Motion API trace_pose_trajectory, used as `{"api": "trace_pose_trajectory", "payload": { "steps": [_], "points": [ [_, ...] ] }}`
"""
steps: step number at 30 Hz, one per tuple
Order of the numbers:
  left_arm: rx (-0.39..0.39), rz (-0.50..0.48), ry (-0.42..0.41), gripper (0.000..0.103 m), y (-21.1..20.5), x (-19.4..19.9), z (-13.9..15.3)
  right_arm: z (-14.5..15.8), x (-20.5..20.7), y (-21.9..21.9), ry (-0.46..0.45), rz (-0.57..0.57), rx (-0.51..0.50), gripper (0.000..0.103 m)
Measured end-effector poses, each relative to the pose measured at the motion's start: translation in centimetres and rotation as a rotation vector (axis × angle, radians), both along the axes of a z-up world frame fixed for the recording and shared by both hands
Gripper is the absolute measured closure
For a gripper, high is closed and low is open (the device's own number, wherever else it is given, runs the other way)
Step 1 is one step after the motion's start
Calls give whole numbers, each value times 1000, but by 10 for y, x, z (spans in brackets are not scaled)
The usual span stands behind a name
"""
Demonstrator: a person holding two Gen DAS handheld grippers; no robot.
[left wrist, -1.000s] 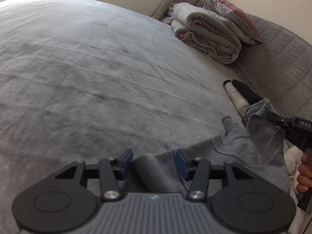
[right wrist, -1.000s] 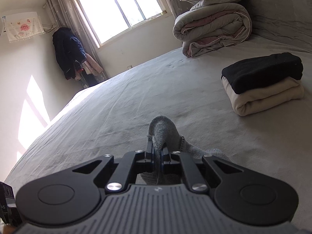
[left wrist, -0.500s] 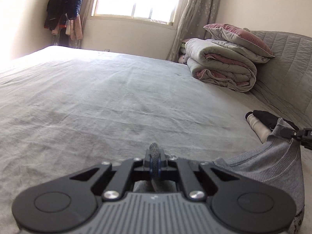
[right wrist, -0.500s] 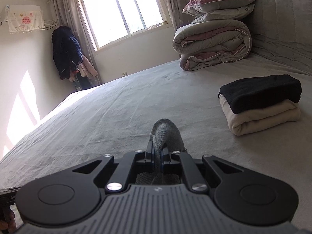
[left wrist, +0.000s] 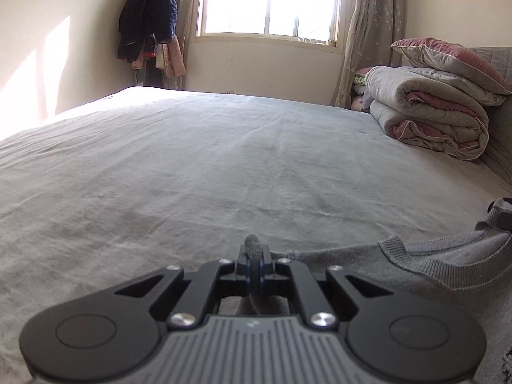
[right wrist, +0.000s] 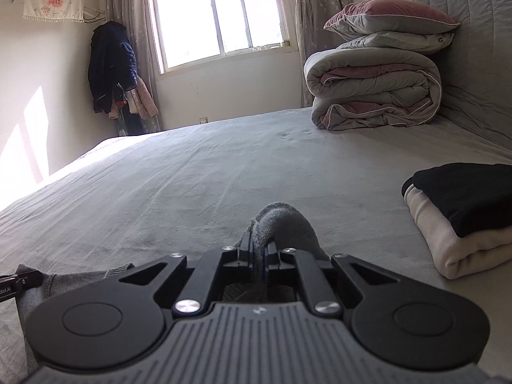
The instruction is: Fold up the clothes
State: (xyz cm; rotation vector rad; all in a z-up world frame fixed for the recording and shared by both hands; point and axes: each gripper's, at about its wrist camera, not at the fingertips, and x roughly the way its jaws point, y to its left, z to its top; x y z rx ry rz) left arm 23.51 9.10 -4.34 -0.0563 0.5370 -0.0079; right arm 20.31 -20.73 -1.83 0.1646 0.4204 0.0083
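Grey knitted sweater [left wrist: 425,265] stretches lower right from our left gripper [left wrist: 253,264]; both it and our right gripper [right wrist: 260,256] pinch its folds tight.

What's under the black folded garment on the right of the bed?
The black garment lies on top of a folded cream garment, which rests on the grey bedsheet. Anything between or beneath the two is covered.

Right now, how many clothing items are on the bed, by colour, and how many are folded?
Grey: 1, the grey sweater, unfolded, pinched by the left gripper and right gripper.
Black: 1, the black garment, folded.
Cream: 1, the cream garment, folded beneath it.
Total: 3; 2 folded.
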Motion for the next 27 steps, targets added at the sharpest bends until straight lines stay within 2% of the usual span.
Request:
{"api": "trace_pose_trajectory", "payload": {
  "steps": [5, 10, 13, 14, 15, 16, 17, 18, 20, 22, 27],
  "points": [
    [14, 13, 44, 98, -2, 7, -34, -28, 17, 3, 59, 2, -17, 95],
    [-2, 17, 42, 97, -1, 7, -36, -46, 26, -10, 158, -16, 64, 95],
    [32, 27, 45, 94, -5, 7, -35, -47, 24, -17, 179, -6, 125, 93],
    [50, 28, 48, 91, -8, 6, -35, -45, 22, -18, 175, 7, 134, 93],
    [63, 30, 51, 89, -10, 5, -33, -42, 19, -17, 169, 23, 135, 88],
    [71, 31, 56, 78, -12, 4, -31, -38, 15, -17, 164, 35, 131, 87],
    [64, 33, 63, 62, -13, 2, -30, -35, 11, -16, 160, 48, 128, 87],
    [45, 37, 72, 56, -12, -1, -27, -31, 7, -16, 155, 61, 125, 86],
    [7, 37, 95, 50, -12, -7, -20, -24, -2, -17, 148, 72, 126, 80],
    [-29, 31, 119, 42, -13, -15, -13, -15, -15, -18, 131, 76, 130, 52],
    [-55, 1, 124, 32, -25, -41, 9, 3, -44, -20, 124, 80, 135, 50]
  ]
}}
